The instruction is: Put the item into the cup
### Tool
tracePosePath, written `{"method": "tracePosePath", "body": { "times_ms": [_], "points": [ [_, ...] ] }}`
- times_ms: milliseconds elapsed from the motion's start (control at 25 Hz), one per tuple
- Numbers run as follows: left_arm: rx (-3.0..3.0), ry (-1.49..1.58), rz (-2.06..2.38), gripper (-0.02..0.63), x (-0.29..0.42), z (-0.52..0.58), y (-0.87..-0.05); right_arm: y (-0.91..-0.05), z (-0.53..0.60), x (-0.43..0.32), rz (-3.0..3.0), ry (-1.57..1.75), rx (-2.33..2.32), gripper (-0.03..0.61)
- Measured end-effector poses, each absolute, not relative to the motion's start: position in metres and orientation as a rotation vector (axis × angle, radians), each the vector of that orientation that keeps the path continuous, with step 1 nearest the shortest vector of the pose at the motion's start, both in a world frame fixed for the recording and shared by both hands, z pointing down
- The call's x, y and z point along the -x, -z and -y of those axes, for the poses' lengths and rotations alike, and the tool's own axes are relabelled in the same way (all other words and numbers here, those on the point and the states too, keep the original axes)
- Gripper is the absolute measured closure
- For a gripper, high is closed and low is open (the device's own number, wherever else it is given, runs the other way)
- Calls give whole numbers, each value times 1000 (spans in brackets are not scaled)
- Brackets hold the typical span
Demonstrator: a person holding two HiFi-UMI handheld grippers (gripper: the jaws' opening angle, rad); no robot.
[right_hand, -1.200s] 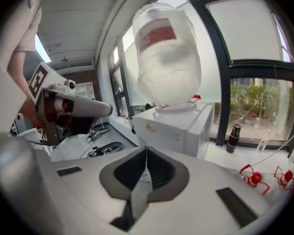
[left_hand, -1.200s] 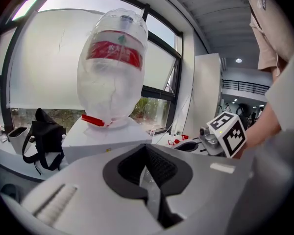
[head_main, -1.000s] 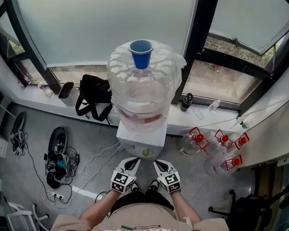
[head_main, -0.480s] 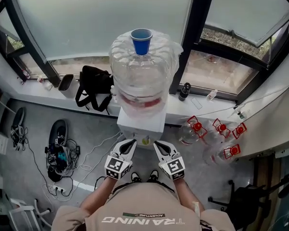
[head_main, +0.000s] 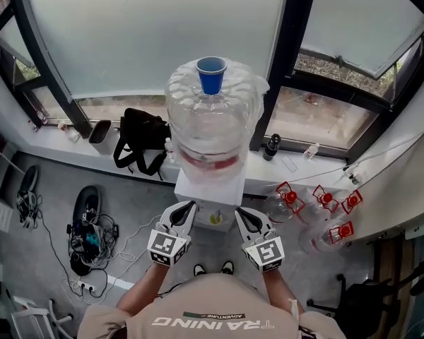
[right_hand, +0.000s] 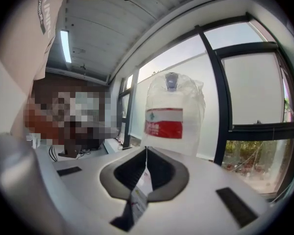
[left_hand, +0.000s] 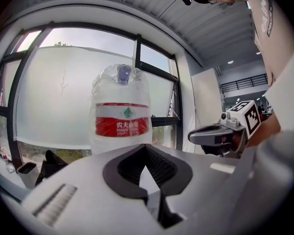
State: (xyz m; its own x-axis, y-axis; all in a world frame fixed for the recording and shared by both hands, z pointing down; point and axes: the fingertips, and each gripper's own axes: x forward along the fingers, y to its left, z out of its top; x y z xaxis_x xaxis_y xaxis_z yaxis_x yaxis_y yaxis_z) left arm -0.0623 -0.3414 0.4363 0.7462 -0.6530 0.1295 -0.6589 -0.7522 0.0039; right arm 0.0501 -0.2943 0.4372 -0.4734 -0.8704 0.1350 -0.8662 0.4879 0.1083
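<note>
A blue cup (head_main: pixel 211 73) stands upright on top of the big clear water bottle (head_main: pixel 212 129), which sits on a white dispenser (head_main: pixel 205 189). My left gripper (head_main: pixel 186 208) and right gripper (head_main: pixel 241 214) hover side by side in front of the dispenser, far below the cup. Both point at the bottle (left_hand: pixel 123 114) (right_hand: pixel 172 114). The left gripper (left_hand: pixel 146 150) has its jaws together. The right gripper (right_hand: pixel 146 152) is shut on a thin white printed packet (right_hand: pixel 142 181). The cup (right_hand: pixel 172 81) shows dimly at the bottle's top.
A black bag (head_main: pixel 140 138) and a dark flask (head_main: pixel 271 147) rest on the window sill behind the dispenser. Several empty bottles with red handles (head_main: pixel 318 203) lie on the floor at the right. Cables and shoes (head_main: pixel 85 233) clutter the floor at the left.
Both grippers have lifted a little and spread apart, the right one shifting rightward. The person's torso now fills more of the bottom edge.
</note>
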Motion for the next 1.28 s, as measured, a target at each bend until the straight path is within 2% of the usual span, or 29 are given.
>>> {"method": "tracePosePath", "body": {
  "times_ms": [640,1280],
  "points": [
    [-2889,-164,1119,606,70,346,-416,-426,304,-32,2606,94,-1487,566],
    [-2849,-179,1098,606,72,341,-443,-433,311,-36,2544,90,-1507,566]
  ]
}}
